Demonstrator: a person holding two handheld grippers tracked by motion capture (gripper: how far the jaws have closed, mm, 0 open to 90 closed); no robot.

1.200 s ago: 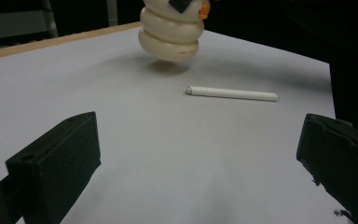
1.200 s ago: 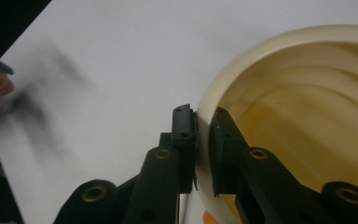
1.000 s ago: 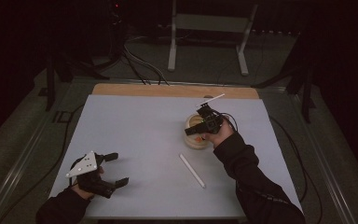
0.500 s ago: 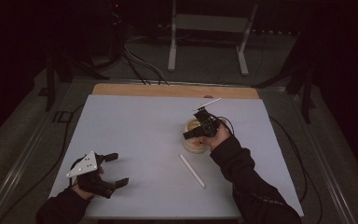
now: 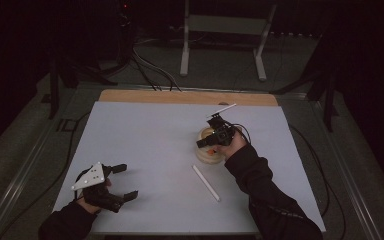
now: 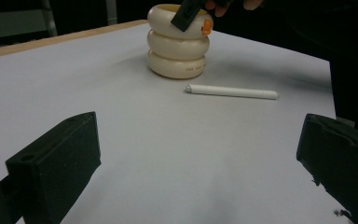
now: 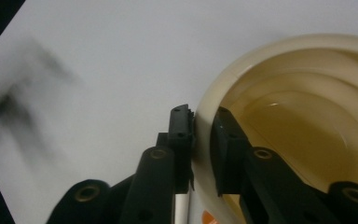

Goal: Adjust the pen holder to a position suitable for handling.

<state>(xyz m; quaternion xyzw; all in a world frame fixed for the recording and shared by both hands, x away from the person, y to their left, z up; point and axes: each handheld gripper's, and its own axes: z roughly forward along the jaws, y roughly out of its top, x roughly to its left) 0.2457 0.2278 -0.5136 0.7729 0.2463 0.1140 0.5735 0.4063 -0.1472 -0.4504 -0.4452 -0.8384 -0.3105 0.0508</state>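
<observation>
A cream ribbed ring-shaped holder (image 5: 209, 154) (image 6: 178, 46) stands right of the table's middle. My right gripper (image 5: 208, 142) (image 7: 204, 122) reaches down onto it, one jaw outside and one inside the holder's rim (image 7: 307, 70). Its jaws have just been opening a little, with the wall between them and the pads against it. A white stick (image 5: 206, 183) (image 6: 232, 91) lies flat in front of the holder. My left gripper (image 5: 128, 181) (image 6: 196, 163) rests at the front left, open wide with nothing between its jaws. It points toward the holder.
The white table top (image 5: 145, 135) has a wooden strip (image 5: 180, 96) along its far edge. Cables (image 5: 150, 65) and a stand's metal legs (image 5: 220, 45) lie on the dark floor beyond. The person's dark sleeve (image 5: 265, 200) crosses the front right.
The right hand and gripper have shifted slightly at the holder's rim. The left gripper and the white stick have stayed where they were.
</observation>
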